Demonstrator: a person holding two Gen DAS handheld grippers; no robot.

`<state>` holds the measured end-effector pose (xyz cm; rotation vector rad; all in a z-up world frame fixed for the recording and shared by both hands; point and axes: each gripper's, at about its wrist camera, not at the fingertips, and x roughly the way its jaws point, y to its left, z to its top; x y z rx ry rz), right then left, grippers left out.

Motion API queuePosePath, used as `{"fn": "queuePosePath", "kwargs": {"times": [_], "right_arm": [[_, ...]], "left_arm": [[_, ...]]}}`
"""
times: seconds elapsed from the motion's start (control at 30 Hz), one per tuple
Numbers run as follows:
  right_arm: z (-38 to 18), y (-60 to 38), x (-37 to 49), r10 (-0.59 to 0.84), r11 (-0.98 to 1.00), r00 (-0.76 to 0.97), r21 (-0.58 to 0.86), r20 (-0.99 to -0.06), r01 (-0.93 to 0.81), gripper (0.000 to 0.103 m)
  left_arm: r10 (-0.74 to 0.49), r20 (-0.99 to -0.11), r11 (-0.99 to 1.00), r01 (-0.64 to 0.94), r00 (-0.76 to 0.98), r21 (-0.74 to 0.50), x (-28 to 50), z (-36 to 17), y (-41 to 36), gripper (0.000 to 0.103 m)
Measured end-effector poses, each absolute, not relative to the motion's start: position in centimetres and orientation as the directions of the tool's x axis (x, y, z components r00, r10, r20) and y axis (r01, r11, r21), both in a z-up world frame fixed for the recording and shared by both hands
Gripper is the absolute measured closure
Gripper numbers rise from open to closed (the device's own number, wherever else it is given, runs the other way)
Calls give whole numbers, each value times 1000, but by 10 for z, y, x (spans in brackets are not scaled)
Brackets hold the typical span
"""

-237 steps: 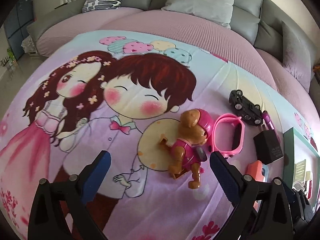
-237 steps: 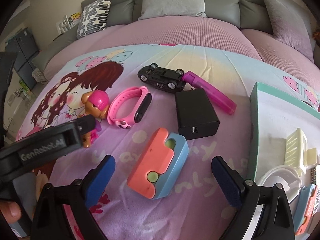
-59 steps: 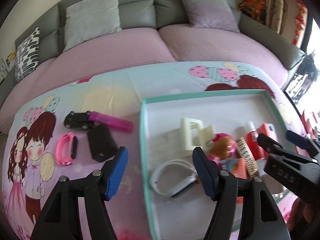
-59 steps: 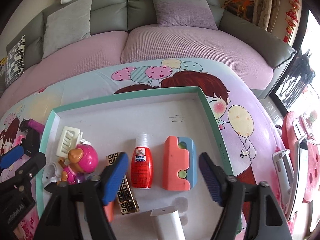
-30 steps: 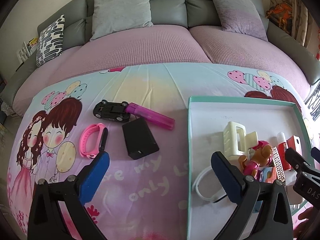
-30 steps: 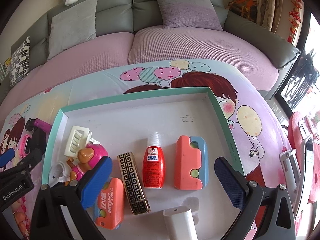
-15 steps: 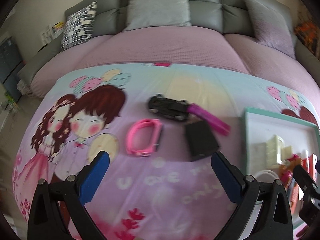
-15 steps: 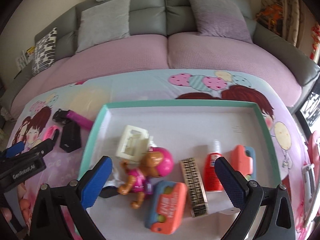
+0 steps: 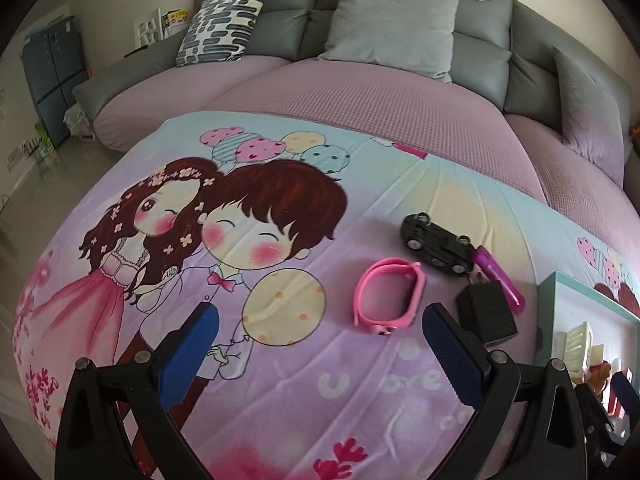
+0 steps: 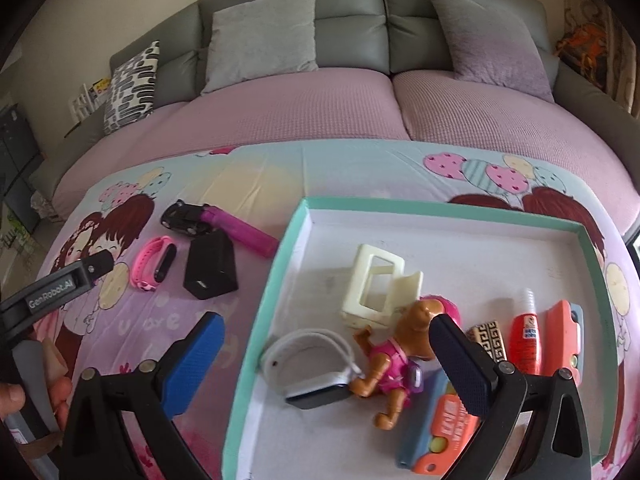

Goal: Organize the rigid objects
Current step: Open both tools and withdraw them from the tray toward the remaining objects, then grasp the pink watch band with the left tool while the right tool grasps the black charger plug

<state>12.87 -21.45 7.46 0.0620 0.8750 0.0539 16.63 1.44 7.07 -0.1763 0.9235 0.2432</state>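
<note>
On the cartoon blanket lie a pink wristband [image 9: 387,297], a black toy car [image 9: 436,243], a magenta stick [image 9: 501,279] and a black box [image 9: 486,317]. My left gripper [image 9: 316,354] is open and empty, just short of the wristband. The same four show in the right wrist view: wristband [image 10: 154,262], car [image 10: 185,216], stick [image 10: 245,230], box [image 10: 210,266]. My right gripper [image 10: 326,360] is open and empty over the teal-rimmed tray [image 10: 276,268], which holds a dog figure [image 10: 398,354], a white wristband [image 10: 310,364], a cream frame [image 10: 378,286] and several other items.
A purple-covered sofa with grey cushions [image 9: 390,26] runs behind the blanket. The floor and a blue cabinet [image 9: 52,80] lie to the left. The tray's corner [image 9: 560,284] shows at the right edge of the left wrist view. The left gripper's body [image 10: 60,286] reaches in at the left.
My left gripper has swung left from the tray to the loose items and closed in on the pink wristband. My right gripper has shifted left over the tray's left half.
</note>
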Motion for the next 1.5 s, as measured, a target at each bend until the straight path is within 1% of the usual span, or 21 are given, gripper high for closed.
{"fn": "queuePosePath", "kwargs": {"times": [0.17,0.3,0.47,0.57,0.7,0.8,0.83,0.87,0.97,1.0,1.07,1.13,1.33,1.5], "right_arm": [[80,-199,130,96,995,666,80,-740,-56,0],[78,-189,137,91,996,663,62,-743,-67,0],[78,-172,149,96,994,663,36,-742,-104,1],[74,-159,155,96,990,660,4,-745,-140,5],[64,-147,164,103,985,633,-11,-768,-173,15],[62,-138,171,91,981,632,-41,-770,-191,18],[60,-136,173,91,979,628,-46,-773,-198,20],[59,-134,175,91,977,626,-51,-775,-205,22],[52,-130,179,90,975,611,-56,-787,-215,22],[49,-129,180,91,974,604,-54,-792,-219,23],[45,-127,183,93,973,594,-53,-799,-224,27],[41,-127,186,91,973,586,-52,-806,-223,30],[37,-127,189,96,972,578,-50,-810,-231,31],[34,-124,192,98,969,564,-50,-820,-240,35]], "left_arm": [[102,-808,959,-272,580,-75,170,64,21,2],[59,-814,966,-239,578,-100,178,57,20,2],[49,-822,974,-208,567,-85,186,52,15,2],[-11,-824,971,-192,567,-145,188,49,20,2],[-16,-841,971,-192,542,-142,191,43,24,2],[-36,-842,969,-187,538,-162,192,40,26,2],[-42,-841,969,-182,539,-165,193,39,25,4],[-50,-839,969,-177,542,-172,193,38,24,8],[-76,-844,971,-154,531,-184,197,31,20,12],[-81,-846,972,-145,527,-183,198,29,17,15],[-92,-847,972,-137,524,-190,199,26,16,18],[-108,-845,971,-126,524,-202,200,23,14,18],[-109,-839,975,-106,534,-194,199,23,7,18],[-110,-844,977,-101,525,-190,201,18,2,19]]}}
